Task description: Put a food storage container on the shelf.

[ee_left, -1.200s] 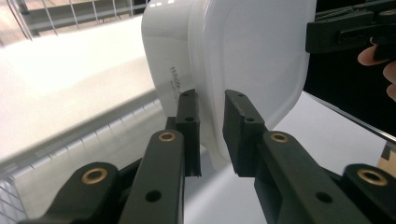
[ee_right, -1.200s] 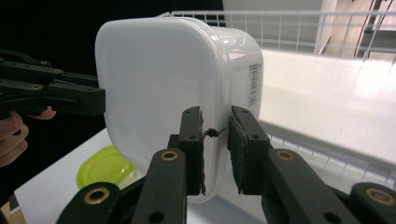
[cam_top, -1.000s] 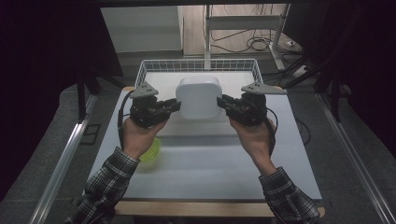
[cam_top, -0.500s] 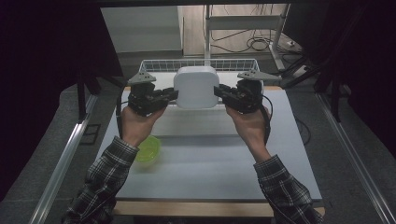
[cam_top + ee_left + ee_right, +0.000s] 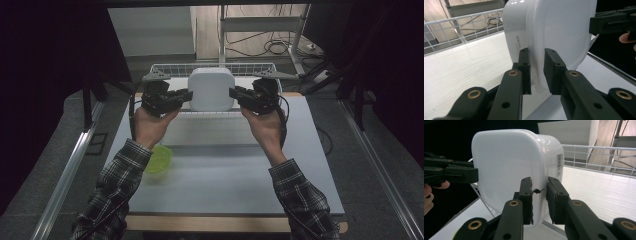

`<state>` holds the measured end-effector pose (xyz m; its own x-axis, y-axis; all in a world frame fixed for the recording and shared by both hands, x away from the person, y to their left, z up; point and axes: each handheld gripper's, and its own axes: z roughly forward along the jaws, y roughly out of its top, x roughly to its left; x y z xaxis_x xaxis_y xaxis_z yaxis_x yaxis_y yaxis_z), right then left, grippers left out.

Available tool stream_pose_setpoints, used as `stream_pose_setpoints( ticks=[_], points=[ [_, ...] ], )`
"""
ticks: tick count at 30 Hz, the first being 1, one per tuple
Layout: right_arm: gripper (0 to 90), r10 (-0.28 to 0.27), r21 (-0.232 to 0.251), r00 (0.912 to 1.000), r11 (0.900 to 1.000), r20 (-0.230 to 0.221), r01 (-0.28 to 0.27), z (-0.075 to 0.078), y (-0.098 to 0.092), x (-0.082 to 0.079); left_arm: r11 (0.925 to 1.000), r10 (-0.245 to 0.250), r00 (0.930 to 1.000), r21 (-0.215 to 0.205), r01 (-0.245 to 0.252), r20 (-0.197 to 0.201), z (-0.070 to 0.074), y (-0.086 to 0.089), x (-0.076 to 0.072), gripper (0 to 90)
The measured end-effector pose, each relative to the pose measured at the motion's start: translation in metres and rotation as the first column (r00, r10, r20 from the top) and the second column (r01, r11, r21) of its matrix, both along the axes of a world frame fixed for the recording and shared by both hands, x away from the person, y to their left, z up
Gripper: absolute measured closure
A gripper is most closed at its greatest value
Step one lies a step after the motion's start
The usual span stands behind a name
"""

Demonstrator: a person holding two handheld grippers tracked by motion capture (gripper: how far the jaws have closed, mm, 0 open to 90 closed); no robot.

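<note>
Now both grippers have the white box (image 5: 211, 88) between them, one on each side, and it hangs in the air above the near rail of the wire basket (image 5: 175, 69) at the far end of the table (image 5: 310, 165). The left gripper (image 5: 186, 95) pinches the box's left rim with its jaws drawn narrow, and in the left gripper view the pads press either side of that thin lip (image 5: 537, 67). The right gripper (image 5: 233, 93) does the same on the opposite rim; the right gripper view shows its jaws clamped tight on the edge, with a barcode label (image 5: 559, 165) on the box's side wall just above them. The box sits level between the two tools, its flat white face turned up to the high camera. Both hands hold their grippers from beneath, checked sleeves reaching up from the near edge. A green bowl (image 5: 160, 159) rests on the table near the left forearm, well apart from the box.
</note>
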<state>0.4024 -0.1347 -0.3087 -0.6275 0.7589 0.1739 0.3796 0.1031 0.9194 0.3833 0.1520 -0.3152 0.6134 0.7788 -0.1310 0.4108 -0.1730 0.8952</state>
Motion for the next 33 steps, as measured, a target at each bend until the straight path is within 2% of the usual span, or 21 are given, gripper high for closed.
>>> stream_pose_setpoints(
  ticks=[9,16,18,21,24,26,31,33],
  points=[
    [71.9,-0.003,0.003,1.0,1.0,-0.009,0.003,-0.004,-0.002,0.009,0.9999,-0.016,0.9999,-0.005,0.016,0.005,0.0,-0.002,0.005,74.2],
    [67.1,0.004,-0.018,0.9999,1.0,0.01,-0.004,-0.003,0.002,0.012,0.9998,-0.018,0.9997,0.006,0.018,0.02,-0.002,-0.003,0.009,65.9],
    [64.9,0.006,-0.034,0.9998,0.999,0.017,-0.006,-0.004,0.004,0.013,0.9998,-0.014,0.9993,0.017,0.013,0.034,-0.004,-0.004,0.01,61.5],
    [63.4,0.005,-0.049,0.9997,0.999,0.023,-0.004,-0.005,0.006,0.013,0.9997,-0.008,0.9991,0.023,0.007,0.043,-0.005,-0.006,0.01,59.4],
    [62.1,0.002,-0.054,0.9996,0.999,0.027,-0.001,-0.007,0.008,0.015,0.9995,-0.002,0.9986,0.031,0.0,0.053,-0.006,-0.008,0.011,56.6],
    [61.9,0.006,-0.053,0.9996,0.999,0.027,-0.004,-0.008,0.008,0.016,0.9984,0.004,0.9982,0.056,-0.008,0.06,-0.008,-0.011,0.012,53.2],
    [59.6,0.003,-0.06,0.9996,0.998,0.028,-0.001,-0.01,0.01,0.017,0.9961,0.018,0.9976,0.085,-0.023,0.068,-0.009,-0.015,0.017,47.6],
    [58.9,0.005,-0.056,0.9995,0.998,0.03,-0.004,-0.01,0.01,0.018,0.9962,0.019,0.9978,0.084,-0.024,0.063,-0.009,-0.016,0.018,45.5]
  ],
)
